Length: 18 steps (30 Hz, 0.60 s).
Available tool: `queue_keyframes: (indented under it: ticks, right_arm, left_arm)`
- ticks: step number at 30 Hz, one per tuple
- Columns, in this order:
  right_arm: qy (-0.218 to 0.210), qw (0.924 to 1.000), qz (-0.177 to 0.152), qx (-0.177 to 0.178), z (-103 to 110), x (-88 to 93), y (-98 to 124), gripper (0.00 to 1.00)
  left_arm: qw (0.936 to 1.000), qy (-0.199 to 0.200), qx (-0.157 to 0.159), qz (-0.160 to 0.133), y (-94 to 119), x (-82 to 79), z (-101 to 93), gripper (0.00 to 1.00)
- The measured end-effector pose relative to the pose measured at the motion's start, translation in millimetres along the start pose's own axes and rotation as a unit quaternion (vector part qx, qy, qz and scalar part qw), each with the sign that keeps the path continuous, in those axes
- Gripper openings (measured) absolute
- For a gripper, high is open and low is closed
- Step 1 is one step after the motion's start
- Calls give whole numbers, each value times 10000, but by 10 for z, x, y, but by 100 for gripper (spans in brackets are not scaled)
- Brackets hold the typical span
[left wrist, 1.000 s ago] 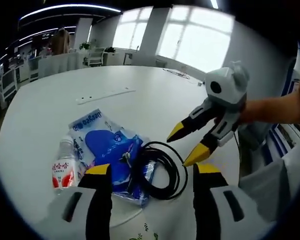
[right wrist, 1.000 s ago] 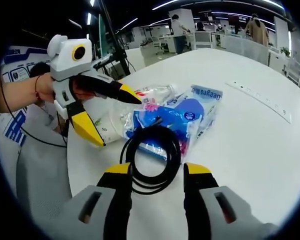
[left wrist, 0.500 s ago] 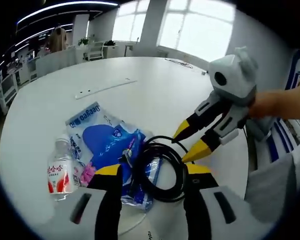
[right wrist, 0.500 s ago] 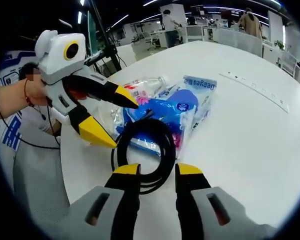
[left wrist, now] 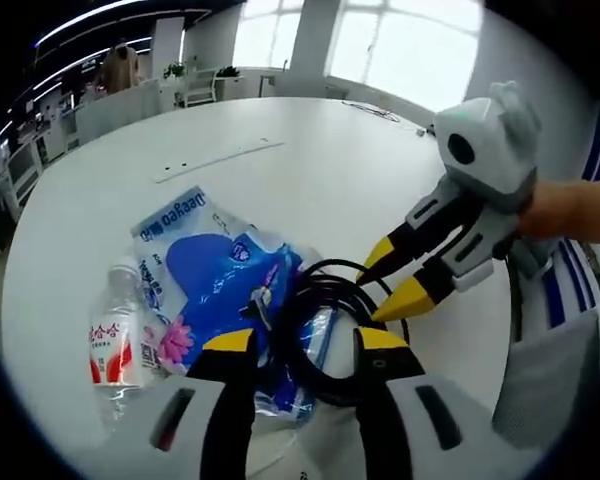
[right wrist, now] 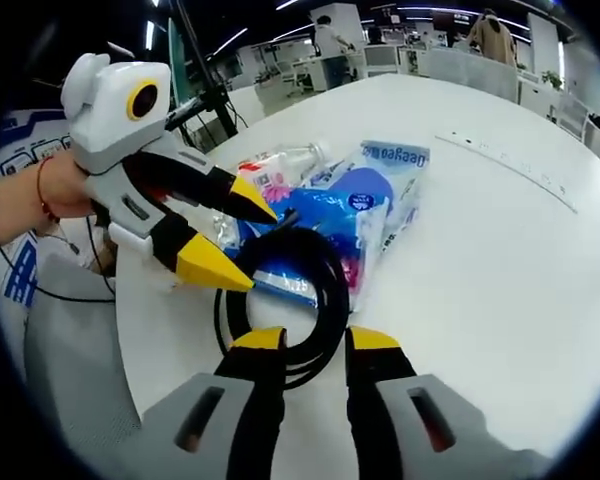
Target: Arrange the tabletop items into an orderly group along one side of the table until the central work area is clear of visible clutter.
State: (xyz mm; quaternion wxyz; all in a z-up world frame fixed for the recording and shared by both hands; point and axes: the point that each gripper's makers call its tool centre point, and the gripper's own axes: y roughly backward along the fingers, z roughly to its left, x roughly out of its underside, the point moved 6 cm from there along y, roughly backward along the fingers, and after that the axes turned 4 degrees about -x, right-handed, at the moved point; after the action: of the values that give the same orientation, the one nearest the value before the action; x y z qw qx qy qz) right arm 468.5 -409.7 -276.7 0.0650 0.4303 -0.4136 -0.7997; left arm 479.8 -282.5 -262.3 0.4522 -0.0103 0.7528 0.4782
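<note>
Left gripper view: the coiled black cable (left wrist: 325, 330) lies on the white desk (left wrist: 310, 180), its loop overlapping the edge of a blue plastic package (left wrist: 220, 275), right between both sets of tongs. The left tongs (left wrist: 305, 345) stand parted, yellow tips either side of the coil's near arc, not clamped on it. The right tongs (left wrist: 400, 275) reach in from the right, tips spread and pointing down at the cable's far edge; contact there is too close to call. A small water bottle (left wrist: 115, 340) lies just left of the package, touching it.

Right gripper view: the cable (right wrist: 280, 300) sits just ahead of the right tongs (right wrist: 315, 340), whose tips straddle the loop's near edge, apart. The left tongs (right wrist: 230, 235) come in from the left, gaping over the coil and the package (right wrist: 355, 215). A long white strip (right wrist: 505, 170) lies well apart on the desk (right wrist: 500, 290).
</note>
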Motion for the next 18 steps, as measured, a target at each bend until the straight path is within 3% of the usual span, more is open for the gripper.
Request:
queue_keyframes:
  ticks: [13,18]
  right_arm:
    - [-163,9997,-4,153,-75,46,-35,9]
    - [-330,9993,-49,166,-95,60,-59,9]
  left_arm:
    - [9998,-46,-140,136,-82,32,11,24]
    - [9996,-65,-184,212,-105,54,24,20]
